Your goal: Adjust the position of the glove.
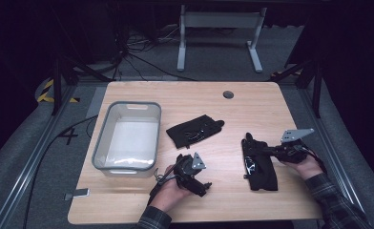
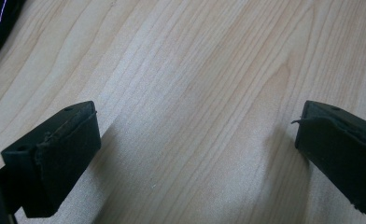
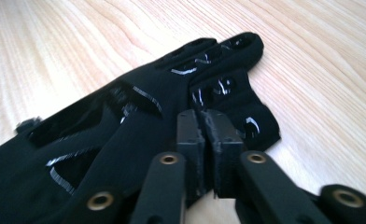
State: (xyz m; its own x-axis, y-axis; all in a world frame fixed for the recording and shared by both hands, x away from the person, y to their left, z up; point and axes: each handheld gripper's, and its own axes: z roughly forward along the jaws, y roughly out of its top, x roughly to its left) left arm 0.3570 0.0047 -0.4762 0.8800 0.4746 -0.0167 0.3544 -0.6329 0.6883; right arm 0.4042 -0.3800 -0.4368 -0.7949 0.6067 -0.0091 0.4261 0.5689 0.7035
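While my L gripper rests low over the table near the front edge, its jaws stand wide apart w/ bare wood between them. My R gripper sits at the near glove, jaws almost together, a thin gap left; can't tell if any cloth is caught between them. That glove lies flat, black, fingers pointing away from me, at R side of table. Second glove lies further back, mid-table, well apart from the first. Grey tub stands left of it, just beyond my L hand.
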